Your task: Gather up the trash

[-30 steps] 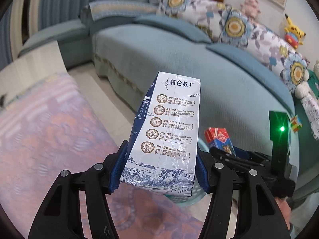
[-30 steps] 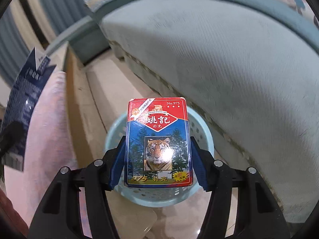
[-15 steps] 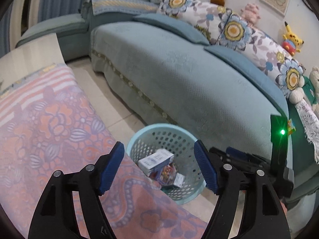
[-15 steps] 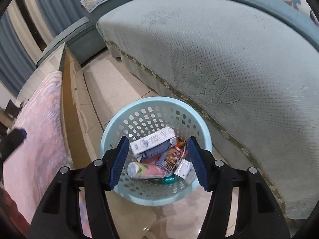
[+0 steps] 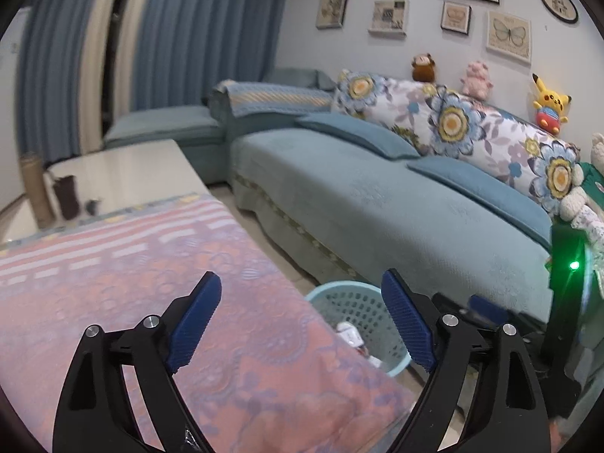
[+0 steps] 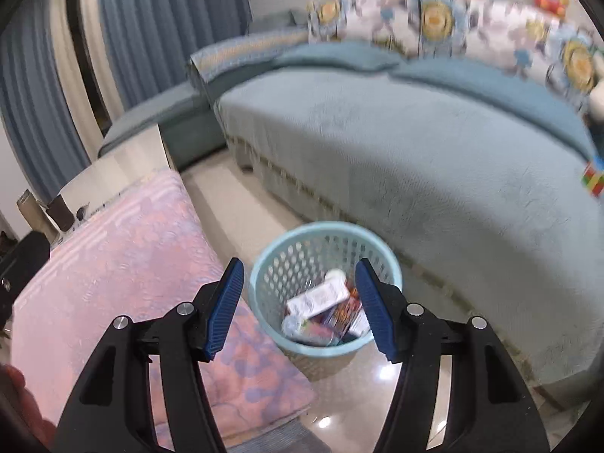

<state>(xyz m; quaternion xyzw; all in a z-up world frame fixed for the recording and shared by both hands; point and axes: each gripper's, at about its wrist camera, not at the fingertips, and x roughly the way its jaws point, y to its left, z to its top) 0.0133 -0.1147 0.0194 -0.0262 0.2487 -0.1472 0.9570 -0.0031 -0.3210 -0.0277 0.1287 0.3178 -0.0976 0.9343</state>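
Looking down along two handheld grippers into a living room, from one wrist camera on each.

Left gripper (image 5: 301, 321): jaws spread wide and just been opening further, nothing between the blue pads; it hangs over the edge of a pink flowered cloth (image 5: 113, 302).

Right gripper (image 6: 299, 307): jaws parted, nothing held; seen through the gap, lower down, is the basket.

Basket (image 6: 264, 264): pale blue, perforated plastic, standing on the shiny tiled floor (image 6: 241, 204) between the cloth-covered table and the sofa (image 6: 434, 158).

Trash (image 6: 319, 298): lies inside the basket; a white carton on top, a box with red and orange print beside it, and other pieces too blurred to name.

Same basket from the left: its rim (image 5: 341, 287) shows just past the cloth's edge, with white scraps inside.

Sofa: teal cover, flowered cushions (image 5: 453, 120) along the back, plush toys above them.

Wall: framed pictures (image 5: 507, 36); blue curtains (image 5: 188, 37) to the left.
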